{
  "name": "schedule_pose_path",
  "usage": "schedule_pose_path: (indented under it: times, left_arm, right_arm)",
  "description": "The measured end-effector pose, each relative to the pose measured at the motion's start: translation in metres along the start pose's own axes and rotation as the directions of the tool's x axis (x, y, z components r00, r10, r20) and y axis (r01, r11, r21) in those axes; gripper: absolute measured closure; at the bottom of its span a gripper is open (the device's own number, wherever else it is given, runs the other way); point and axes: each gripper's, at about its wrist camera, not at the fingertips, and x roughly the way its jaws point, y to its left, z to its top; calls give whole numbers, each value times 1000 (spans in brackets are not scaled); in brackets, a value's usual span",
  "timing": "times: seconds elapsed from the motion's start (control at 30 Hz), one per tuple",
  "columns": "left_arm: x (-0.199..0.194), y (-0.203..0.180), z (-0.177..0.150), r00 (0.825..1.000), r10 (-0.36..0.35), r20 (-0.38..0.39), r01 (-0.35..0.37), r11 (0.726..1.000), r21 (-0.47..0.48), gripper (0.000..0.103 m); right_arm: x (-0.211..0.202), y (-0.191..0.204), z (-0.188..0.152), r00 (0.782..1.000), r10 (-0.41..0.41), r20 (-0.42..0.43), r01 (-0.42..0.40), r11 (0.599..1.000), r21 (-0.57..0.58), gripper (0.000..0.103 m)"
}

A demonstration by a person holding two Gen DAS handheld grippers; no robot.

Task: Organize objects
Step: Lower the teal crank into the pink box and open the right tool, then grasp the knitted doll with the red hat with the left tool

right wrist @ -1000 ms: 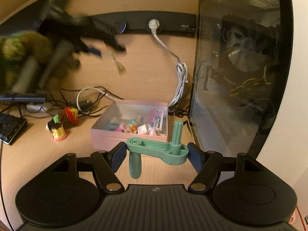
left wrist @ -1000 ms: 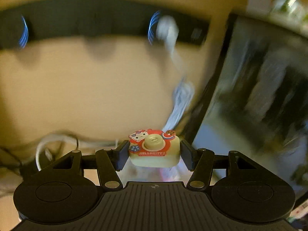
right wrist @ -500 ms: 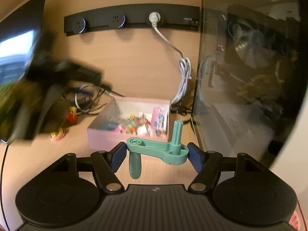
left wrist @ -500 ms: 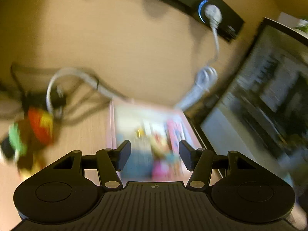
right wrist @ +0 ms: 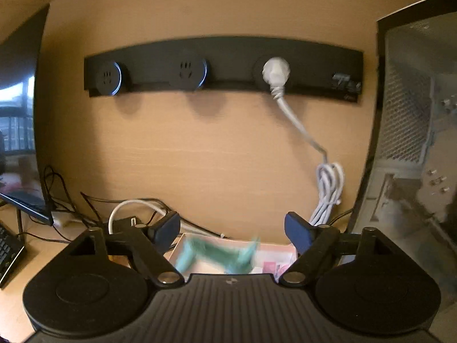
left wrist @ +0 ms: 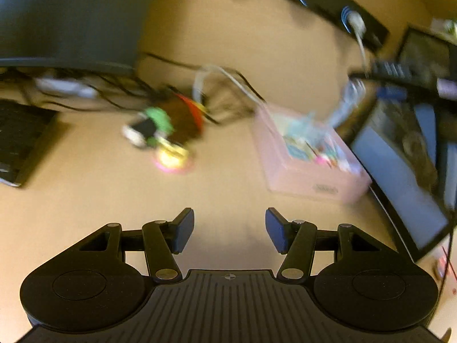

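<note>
The left gripper (left wrist: pixel 230 230) hangs over a bare stretch of the wooden bench (left wrist: pixel 85 200), its blue pads set moderately apart with nothing between them. Ahead and to its right sits the pink box (left wrist: pixel 311 183), near the bench's right edge and just beside the glass-sided computer case (left wrist: pixel 400 171); small colourful items fill it, too blurred to name. Toward the back of the bench, left of the box, a colourful toy figure (left wrist: pixel 168 125) with green, brown, red and yellow parts stands among black cables (left wrist: pixel 114 97), well apart from the box. A black keyboard (left wrist: pixel 20 143) lies at the left edge, under the dark monitor (left wrist: pixel 68 20). In the right wrist view the right gripper (right wrist: pixel 232 230) is directly above the pink box, its jaws opening; the green plastic crank (right wrist: pixel 217 254) shows as a smeared shape below and between the pads, touching neither, over the open box. Behind, a black socket strip (right wrist: pixel 222 65) is fixed to the wooden back panel, a white plug (right wrist: pixel 275 71) seated in it, its white cord (right wrist: pixel 328 191) hanging in a bundled loop by the computer case.
</note>
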Motion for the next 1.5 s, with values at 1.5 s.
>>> schedule_pose_path:
  times: [1.5]
  left_arm:
    - [155,12,79,972,-46,-231,129,924,361,40]
  right_arm:
    - [-105,13,-170,918,-91,-385,73,995,-62,2]
